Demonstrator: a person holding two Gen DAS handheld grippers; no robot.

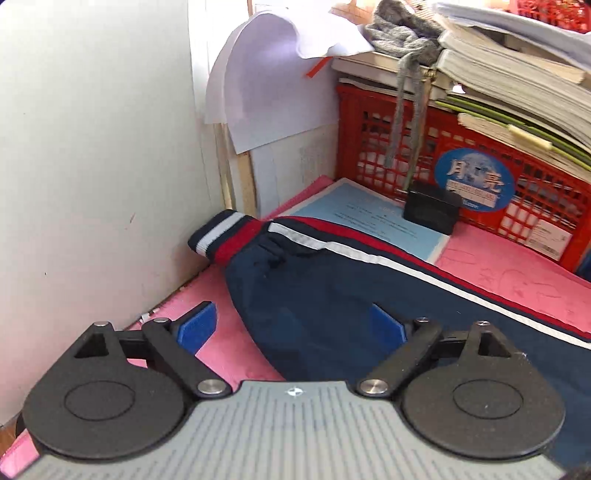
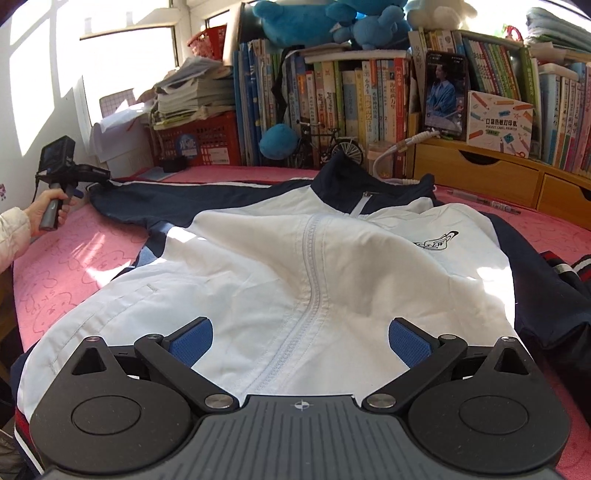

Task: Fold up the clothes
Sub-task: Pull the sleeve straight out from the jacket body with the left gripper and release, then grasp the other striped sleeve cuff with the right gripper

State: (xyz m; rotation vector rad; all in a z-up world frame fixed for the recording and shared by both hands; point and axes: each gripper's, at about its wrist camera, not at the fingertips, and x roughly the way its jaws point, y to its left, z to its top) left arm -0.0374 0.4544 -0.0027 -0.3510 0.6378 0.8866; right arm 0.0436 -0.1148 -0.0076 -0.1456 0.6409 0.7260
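The jacket (image 2: 295, 266) lay spread on the mat (image 2: 74, 258) ahead of the right fingers (image 2: 410, 341). Its sleeve (image 1: 332, 295) ran between the left fingers (image 1: 197, 326), cuff (image 1: 221, 236) ahead; a crate (image 1: 461, 166) stood behind.

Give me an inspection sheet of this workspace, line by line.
Surface: pink mat, doodled, sunlit in patches.
Job's things: white and navy jacket spread front up, zipped; its striped-cuff sleeve stretched toward the wall.
Clutter: blue booklet and small black box beside the sleeve.
Grippers: left gripper open above the sleeve; right gripper open over the jacket hem.
Cables: white cable behind the collar.
Surroundings: red crate under stacked papers, bookshelf, blue plush toys, wooden drawers.
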